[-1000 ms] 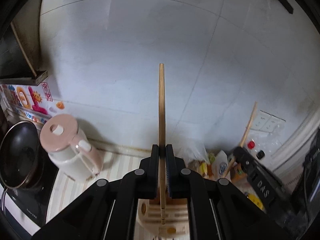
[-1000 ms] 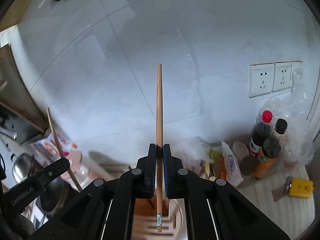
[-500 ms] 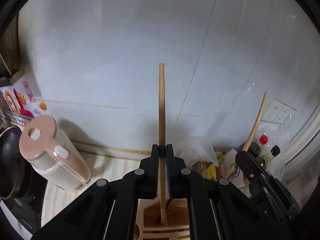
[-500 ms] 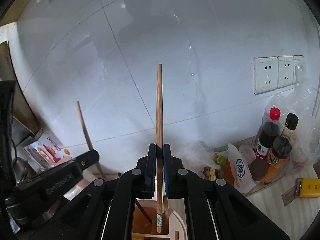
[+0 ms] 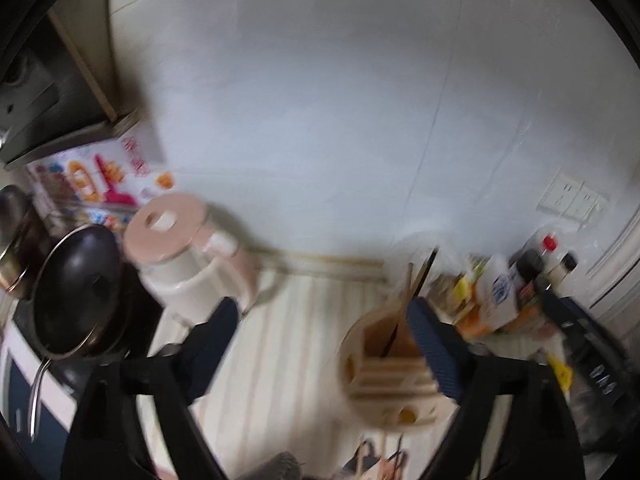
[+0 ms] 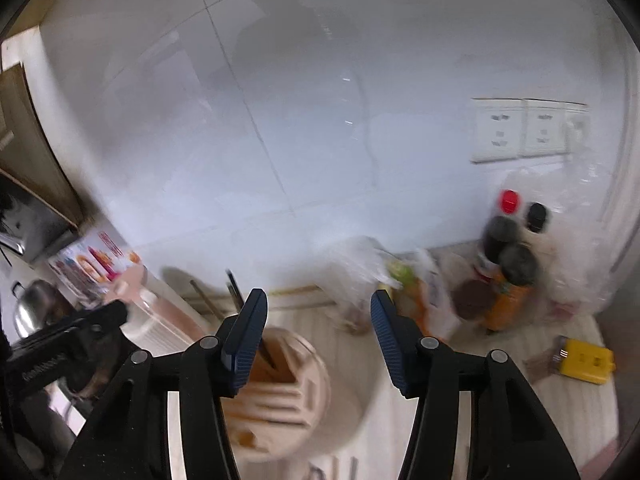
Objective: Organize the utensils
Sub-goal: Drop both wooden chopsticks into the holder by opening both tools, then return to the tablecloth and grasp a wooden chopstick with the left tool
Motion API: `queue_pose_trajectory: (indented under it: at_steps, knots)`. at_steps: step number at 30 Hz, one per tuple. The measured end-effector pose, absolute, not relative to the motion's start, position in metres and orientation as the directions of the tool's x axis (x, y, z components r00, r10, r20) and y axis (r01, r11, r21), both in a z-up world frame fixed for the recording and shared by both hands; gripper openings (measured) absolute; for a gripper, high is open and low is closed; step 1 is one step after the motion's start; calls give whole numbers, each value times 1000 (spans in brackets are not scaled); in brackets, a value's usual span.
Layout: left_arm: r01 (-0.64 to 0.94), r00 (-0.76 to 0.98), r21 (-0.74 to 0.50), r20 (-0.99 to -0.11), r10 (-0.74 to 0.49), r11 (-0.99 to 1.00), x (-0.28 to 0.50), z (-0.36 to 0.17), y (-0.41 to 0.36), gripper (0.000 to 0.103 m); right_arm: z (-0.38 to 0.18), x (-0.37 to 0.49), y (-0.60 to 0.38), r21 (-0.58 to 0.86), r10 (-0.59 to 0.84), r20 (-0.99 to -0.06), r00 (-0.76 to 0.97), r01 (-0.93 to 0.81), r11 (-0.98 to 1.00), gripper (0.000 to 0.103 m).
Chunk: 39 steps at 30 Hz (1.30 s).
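Both hand-held grippers are seen wide open, and nothing is held: the left hand-held gripper (image 5: 322, 340) and the right hand-held gripper (image 6: 318, 328). The chopsticks (image 5: 412, 284) are placed upright in the beige utensil holder (image 5: 394, 384), which stands on the striped table (image 5: 296, 340) near a pink kettle (image 5: 188, 260).

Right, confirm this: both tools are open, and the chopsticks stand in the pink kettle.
Wrong container. Both the left tool and right tool are open, but the chopsticks stand in the beige utensil holder, not the pink kettle. The left wrist view shows it.
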State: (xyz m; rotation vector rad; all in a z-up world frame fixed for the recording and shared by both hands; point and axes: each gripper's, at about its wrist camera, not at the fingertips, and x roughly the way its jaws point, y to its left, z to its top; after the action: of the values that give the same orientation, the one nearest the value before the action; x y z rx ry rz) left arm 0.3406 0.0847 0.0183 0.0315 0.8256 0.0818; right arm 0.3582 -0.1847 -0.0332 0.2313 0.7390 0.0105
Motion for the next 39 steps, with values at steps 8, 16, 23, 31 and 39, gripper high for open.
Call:
queue_pose_trajectory:
  at_steps: [8, 16, 23, 31, 39]
  knots:
    - [-79, 597, 119, -790, 143, 990, 303, -39, 89, 103, -76, 309, -226, 209, 44, -766, 641, 184, 960, 86]
    - [-57, 479, 168, -861, 174, 984, 285, -118, 78, 103, -146, 288, -253, 103, -28, -862, 505, 229, 968, 90]
    - [17, 319, 161, -936, 147, 987, 266, -199, 59, 102, -223, 274, -276, 23, -53, -953, 299, 245, 969, 48]
    - [89, 145, 124, -983, 111, 988, 254, -276, 38, 80, -284, 252, -281, 18, -13, -988, 153, 197, 980, 20]
    - [102, 137, 122, -985, 108, 987, 255, -295, 34, 40, -306, 244, -276, 4, -9, -998, 69, 181, 984, 23]
